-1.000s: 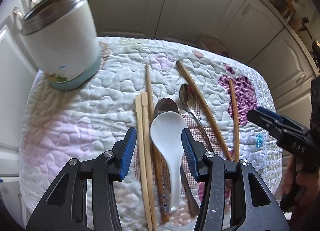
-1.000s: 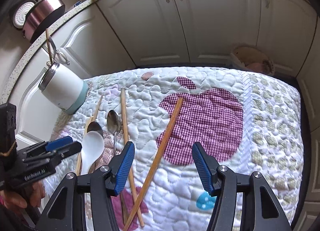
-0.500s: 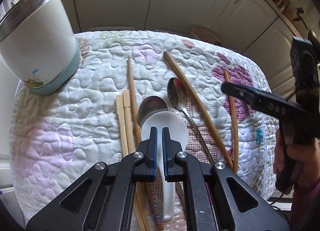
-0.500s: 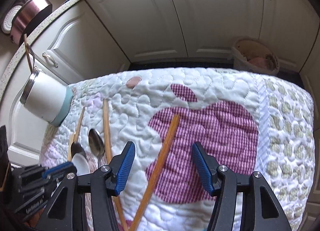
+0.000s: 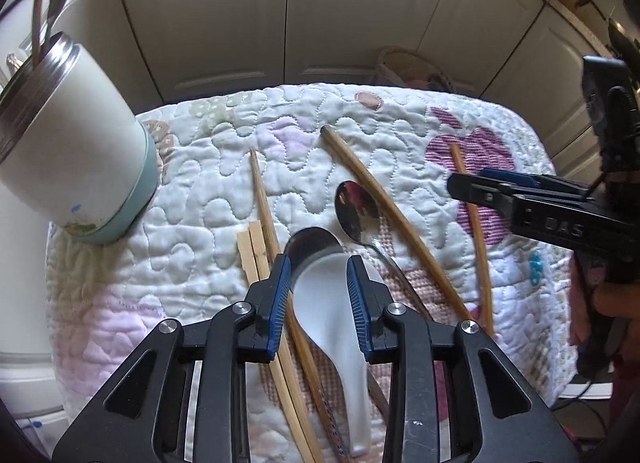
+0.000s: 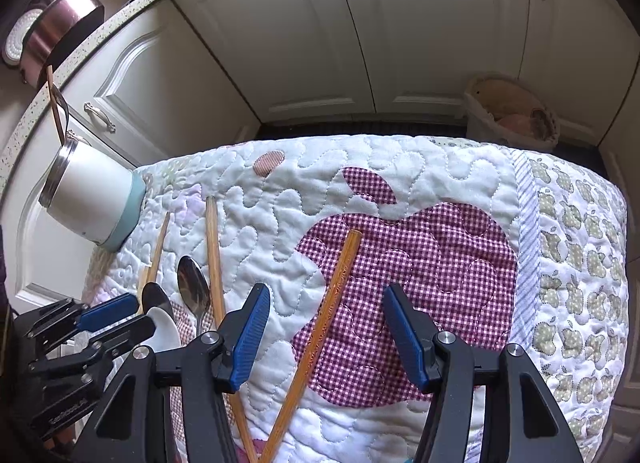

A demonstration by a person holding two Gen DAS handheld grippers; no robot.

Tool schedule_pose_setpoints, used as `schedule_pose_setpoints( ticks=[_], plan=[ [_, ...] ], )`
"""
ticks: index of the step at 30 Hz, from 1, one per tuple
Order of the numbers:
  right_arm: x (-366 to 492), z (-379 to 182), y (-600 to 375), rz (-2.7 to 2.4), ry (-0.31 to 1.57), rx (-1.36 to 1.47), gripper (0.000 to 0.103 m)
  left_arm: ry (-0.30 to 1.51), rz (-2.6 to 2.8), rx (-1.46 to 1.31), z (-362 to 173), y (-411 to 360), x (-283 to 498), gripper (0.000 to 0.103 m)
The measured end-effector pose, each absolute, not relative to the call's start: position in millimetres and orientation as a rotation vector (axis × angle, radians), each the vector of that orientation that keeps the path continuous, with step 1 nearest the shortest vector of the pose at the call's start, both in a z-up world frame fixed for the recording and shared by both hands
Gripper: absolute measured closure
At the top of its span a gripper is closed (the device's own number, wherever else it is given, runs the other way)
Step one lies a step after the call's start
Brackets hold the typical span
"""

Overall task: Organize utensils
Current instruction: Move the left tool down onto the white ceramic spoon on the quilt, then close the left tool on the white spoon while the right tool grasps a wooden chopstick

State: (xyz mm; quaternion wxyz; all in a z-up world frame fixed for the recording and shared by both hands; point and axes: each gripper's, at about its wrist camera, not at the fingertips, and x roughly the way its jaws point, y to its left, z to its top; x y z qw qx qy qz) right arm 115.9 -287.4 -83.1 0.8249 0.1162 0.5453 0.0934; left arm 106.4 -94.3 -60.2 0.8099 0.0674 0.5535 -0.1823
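Left gripper, jaws opening, straddles the bowl of the white spoon lying on the quilt without gripping it; right gripper gapes empty above a chopstick.

Black hand-held gripper, ribbed blue pads, silver screws.

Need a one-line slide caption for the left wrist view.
Left gripper, jaws opening, straddles the white spoon lying among chopsticks on the quilt.
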Motion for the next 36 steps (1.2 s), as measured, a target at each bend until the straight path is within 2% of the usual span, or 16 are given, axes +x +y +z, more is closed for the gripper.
schedule_pose_setpoints(
  ticks=[11,23,24,26,28,33,36],
  plan=[
    [114.7,-81.0,-294.8,0.209,1.169,0.243,0.045,1.234,-0.491,0.219,-77.6,-121.9,105.1,0.074],
    [116.8,-83.0,-286.3,0.241,1.174,0.201,0.045,1.288,-0.572,0.172,-77.6,-121.0,100.0,0.075],
    [118.8,-83.7,-285.0,0.234,1.173,0.192,0.047,1.288,-0.581,0.18,-77.7,-123.3,97.9,0.077],
    [121.9,-83.9,-281.7,0.203,1.16,0.138,0.074,1.288,-0.591,0.211,-82.1,-131.5,93.6,0.083],
    [123.9,-84.3,-277.7,0.201,1.154,0.089,0.088,1.282,-0.599,0.213,-82.7,-135.1,89.6,0.088],
    [115.8,-75.6,-286.2,0.206,1.125,0.138,0.094,1.28,-0.59,0.124,-76.5,-123.1,86.8,0.1],
    [104.5,-61.8,-289.0,0.224,1.09,0.153,0.094,1.26,-0.583,0.092,-68.8,-116.0,81.3,0.102]
  ],
)
